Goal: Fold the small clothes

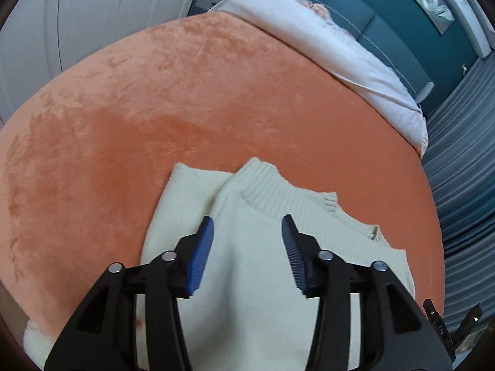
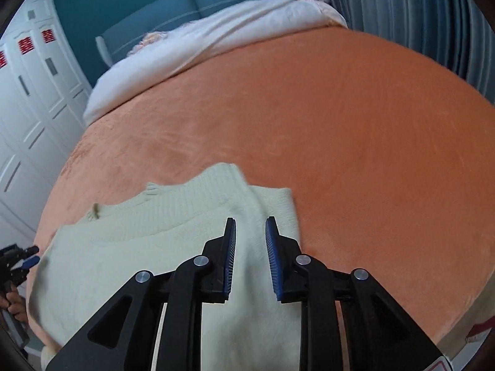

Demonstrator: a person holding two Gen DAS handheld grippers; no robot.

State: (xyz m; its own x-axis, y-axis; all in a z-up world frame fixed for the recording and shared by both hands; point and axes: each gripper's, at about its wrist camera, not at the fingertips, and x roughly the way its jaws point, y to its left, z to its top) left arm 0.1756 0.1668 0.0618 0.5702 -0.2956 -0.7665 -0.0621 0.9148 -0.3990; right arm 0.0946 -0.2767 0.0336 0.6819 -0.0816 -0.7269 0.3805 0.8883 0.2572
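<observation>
A cream knitted sweater [image 1: 263, 266] lies on the orange bed blanket [image 1: 185, 108], with its ribbed hem or collar [image 1: 278, 194] at the far side and a folded-in part at the left. My left gripper [image 1: 248, 219] hovers over it, its blue pads wide apart and holding nothing. In the right wrist view the same sweater [image 2: 139, 241] spreads to the left. My right gripper [image 2: 251, 220] stands above the sweater's right side with a narrow gap between its pads; they do not press on the cloth. The left gripper [image 2: 31, 255] shows at the left edge of that view.
A white duvet [image 1: 340, 52] is bunched at the head of the bed against a teal headboard [image 2: 201, 3]. White wardrobe doors [image 2: 31, 92] stand on one side and a grey curtain [image 1: 464, 154] on the other. The orange blanket [image 2: 355, 139] stretches beyond the sweater.
</observation>
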